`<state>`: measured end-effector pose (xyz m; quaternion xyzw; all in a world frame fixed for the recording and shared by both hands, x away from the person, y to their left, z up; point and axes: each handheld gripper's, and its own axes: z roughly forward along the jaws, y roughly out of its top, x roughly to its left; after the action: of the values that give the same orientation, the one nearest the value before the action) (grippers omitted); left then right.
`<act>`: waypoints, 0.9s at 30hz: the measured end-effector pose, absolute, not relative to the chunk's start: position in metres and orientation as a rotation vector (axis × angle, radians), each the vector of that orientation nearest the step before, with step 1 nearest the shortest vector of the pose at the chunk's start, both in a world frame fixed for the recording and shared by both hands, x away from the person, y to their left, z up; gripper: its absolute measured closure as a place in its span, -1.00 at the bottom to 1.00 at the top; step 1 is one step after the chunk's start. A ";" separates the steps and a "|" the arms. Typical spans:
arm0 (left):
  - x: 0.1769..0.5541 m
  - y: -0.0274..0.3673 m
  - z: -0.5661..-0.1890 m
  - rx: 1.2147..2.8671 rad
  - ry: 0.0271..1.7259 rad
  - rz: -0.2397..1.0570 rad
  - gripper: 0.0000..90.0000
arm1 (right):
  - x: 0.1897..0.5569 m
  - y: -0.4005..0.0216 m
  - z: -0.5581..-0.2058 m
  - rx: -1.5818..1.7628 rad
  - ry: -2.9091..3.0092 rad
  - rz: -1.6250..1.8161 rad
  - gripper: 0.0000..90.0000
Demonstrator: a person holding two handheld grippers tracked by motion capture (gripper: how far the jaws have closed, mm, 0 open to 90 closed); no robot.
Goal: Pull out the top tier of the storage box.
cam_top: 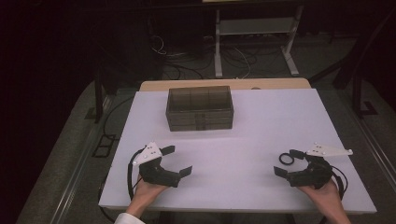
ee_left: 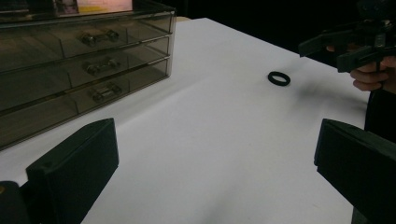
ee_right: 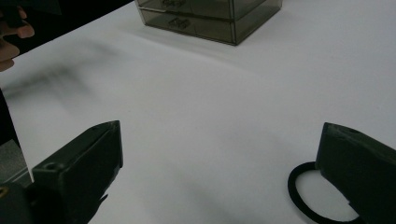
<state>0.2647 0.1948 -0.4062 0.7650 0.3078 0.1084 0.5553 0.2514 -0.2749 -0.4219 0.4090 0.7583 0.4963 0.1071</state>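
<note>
A small black ring [cam_top: 286,158] lies flat on the white tabletop [cam_top: 233,149], over at about four o'clock from the table's middle. It sits just beside the right gripper [cam_top: 289,162], at roughly ten o'clock from that hand; in the right gripper view the ring [ee_right: 303,193] is partly tucked behind one jaw, so whether the jaw touches it or merely stands over it I cannot tell. The jaws there stand wide apart with nothing pressed between them.

Farther out, at about eight o'clock on the tabletop, the left gripper [cam_top: 177,161] rests low, its jaws just as wide and empty, aimed across toward the ring [ee_left: 279,78]. Up at twelve o'clock, near the far edge, stands a smoky see-through drawer box [cam_top: 200,108] with three drawers, all of them shut as far as I can make out, each with a small handle [ee_left: 103,65].

As I read it, the work has barely begun: the ring is not lifted, no drawer is pulled out, and both hands are only poised. Likely what remains is picking up the ring, opening a drawer and putting it inside.

What the drawers hold is hard to see through the tinted walls. The room beyond the tabletop is dark, with only cables and a stand's legs faintly showing.
</note>
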 end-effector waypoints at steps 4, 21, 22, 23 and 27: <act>0.267 0.195 -0.406 1.816 0.744 0.251 -1.00 | 0.251 -0.274 -0.422 1.210 2.241 1.456 -0.99; 0.278 0.182 -0.398 1.902 0.736 0.242 -1.00 | 0.250 -0.275 -0.421 1.205 2.243 1.449 -0.99; 0.281 0.182 -0.396 1.897 0.742 0.247 -1.00 | 0.250 -0.275 -0.421 1.207 2.241 1.447 -0.99; 0.282 0.182 -0.396 1.895 0.742 0.250 -1.00 | 0.250 -0.276 -0.420 1.206 2.241 1.444 -0.99; 0.288 0.183 -0.394 1.890 0.759 0.249 -1.00 | 0.250 -0.277 -0.420 1.209 2.239 1.438 -0.99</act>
<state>0.2884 0.1832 -0.3944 0.7876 0.3162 0.1039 0.5185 0.2498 -0.2765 -0.4205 0.4111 0.7615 0.4890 0.1092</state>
